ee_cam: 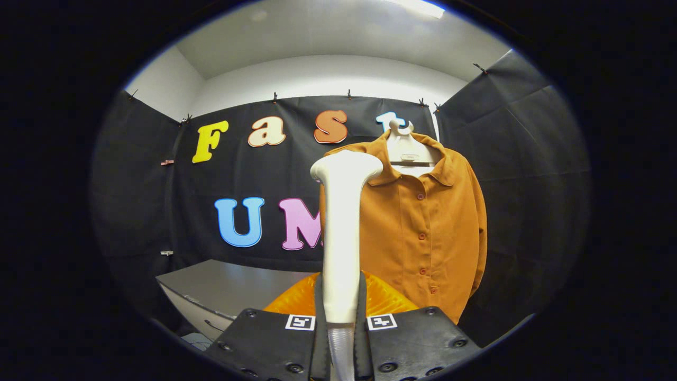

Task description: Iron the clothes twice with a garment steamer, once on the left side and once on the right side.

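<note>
Our hand-held gripper [341, 317] is clamped on the garment steamer [341, 233], held upright with its head facing the hanging orange shirt [423, 233] beyond, ready for a pass.

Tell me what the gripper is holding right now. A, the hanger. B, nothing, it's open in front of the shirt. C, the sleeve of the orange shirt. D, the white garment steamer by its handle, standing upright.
D: the gripper is shut on the handle of the white garment steamer, which stands upright between its fingers, head uppermost, with the orange shirt on its hanger beyond it.
</note>
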